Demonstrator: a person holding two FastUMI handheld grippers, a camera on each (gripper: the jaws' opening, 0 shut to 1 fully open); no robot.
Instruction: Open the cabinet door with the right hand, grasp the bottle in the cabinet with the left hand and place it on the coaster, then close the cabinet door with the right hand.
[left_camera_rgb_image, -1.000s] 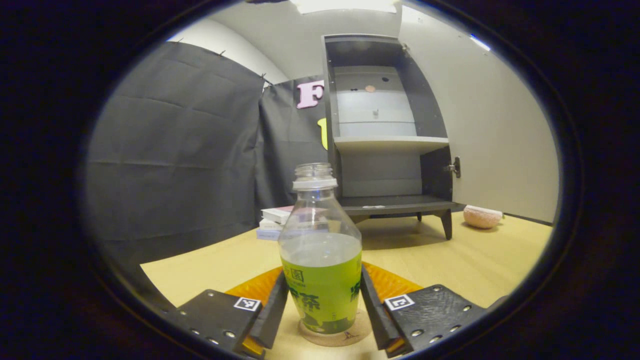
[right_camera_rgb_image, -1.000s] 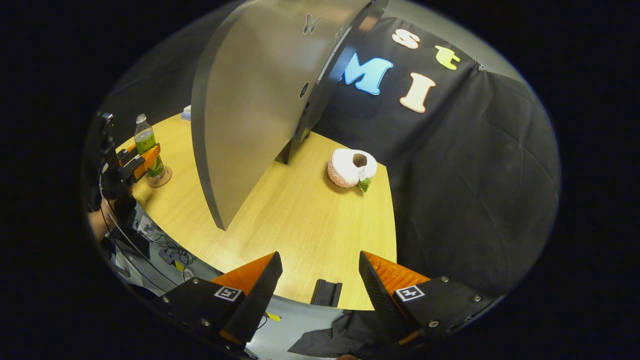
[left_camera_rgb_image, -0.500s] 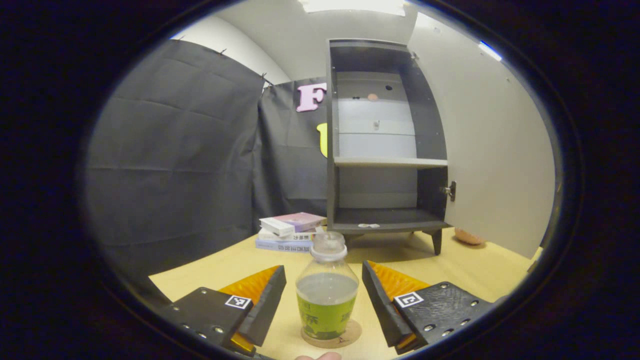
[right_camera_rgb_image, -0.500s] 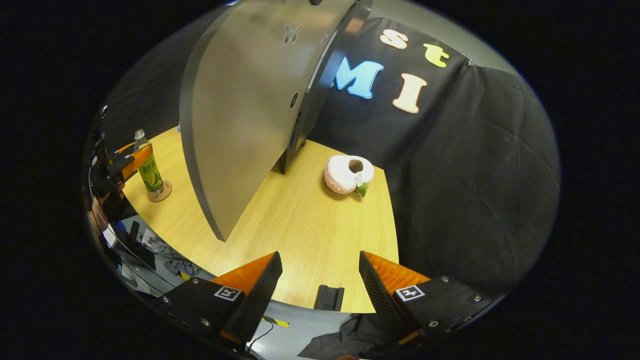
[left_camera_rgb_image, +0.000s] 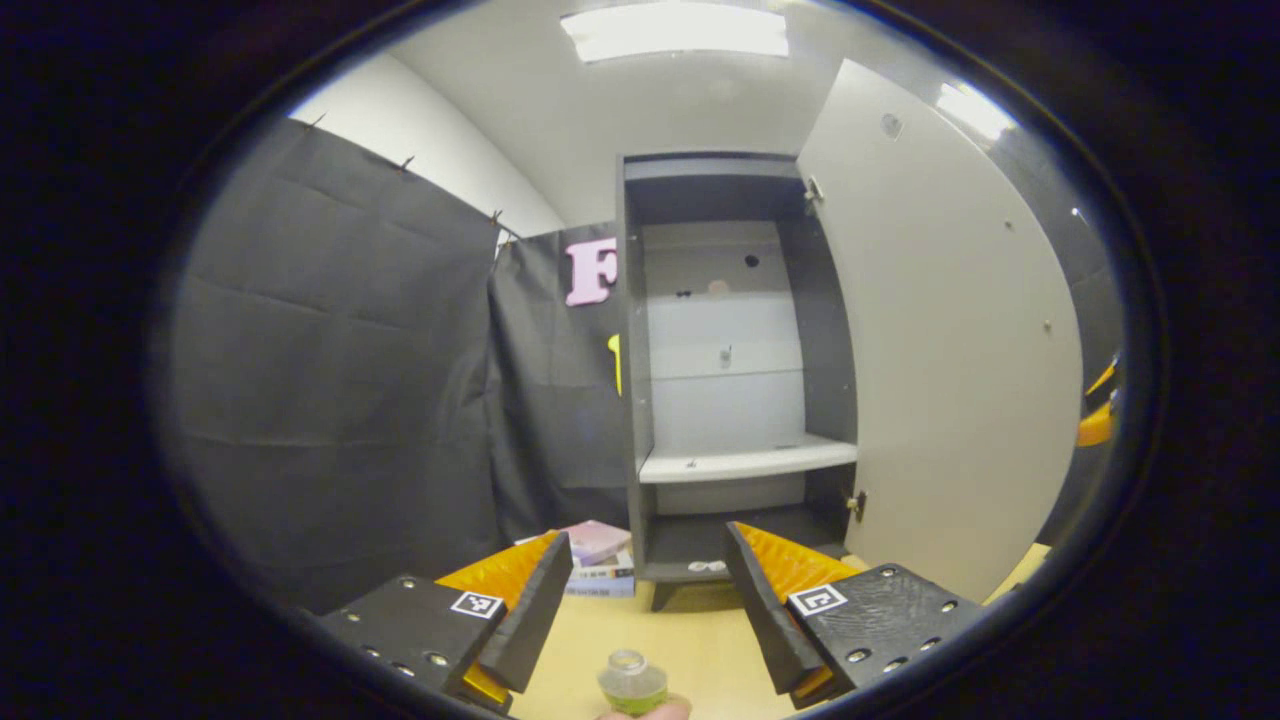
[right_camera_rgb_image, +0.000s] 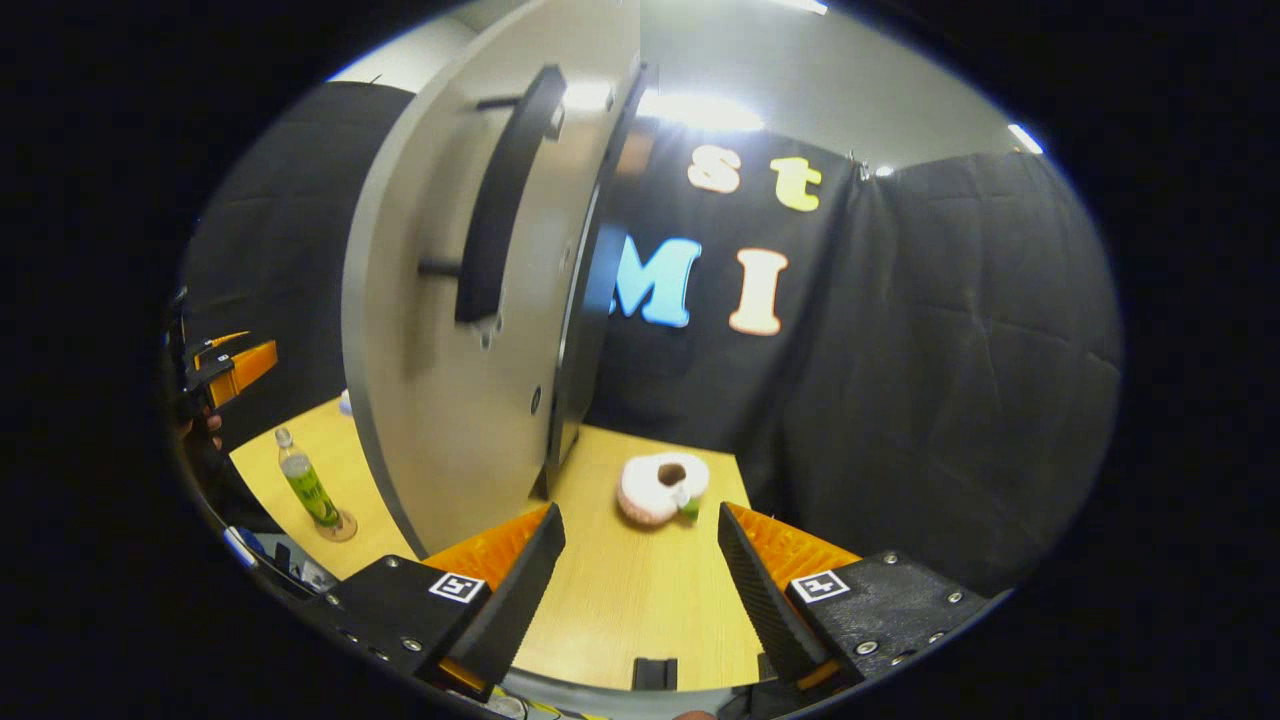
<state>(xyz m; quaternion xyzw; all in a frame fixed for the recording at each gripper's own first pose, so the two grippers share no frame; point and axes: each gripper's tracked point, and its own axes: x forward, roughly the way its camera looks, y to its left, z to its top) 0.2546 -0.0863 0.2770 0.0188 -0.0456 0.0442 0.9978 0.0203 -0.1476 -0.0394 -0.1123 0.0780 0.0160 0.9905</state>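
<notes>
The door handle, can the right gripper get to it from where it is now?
Probably yes. The right gripper is open, and the handle on the door faces it with nothing between.

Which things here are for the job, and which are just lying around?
For the job:
- bottle
- coaster under it
- cabinet
- cabinet door, hanging open
- left gripper, open
- right gripper, open

Just lying about:
- books
- pink plush toy

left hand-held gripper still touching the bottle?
Apart. Right gripper view: the left hand-held gripper hangs well above the bottle, which stands alone on the coaster.
</notes>
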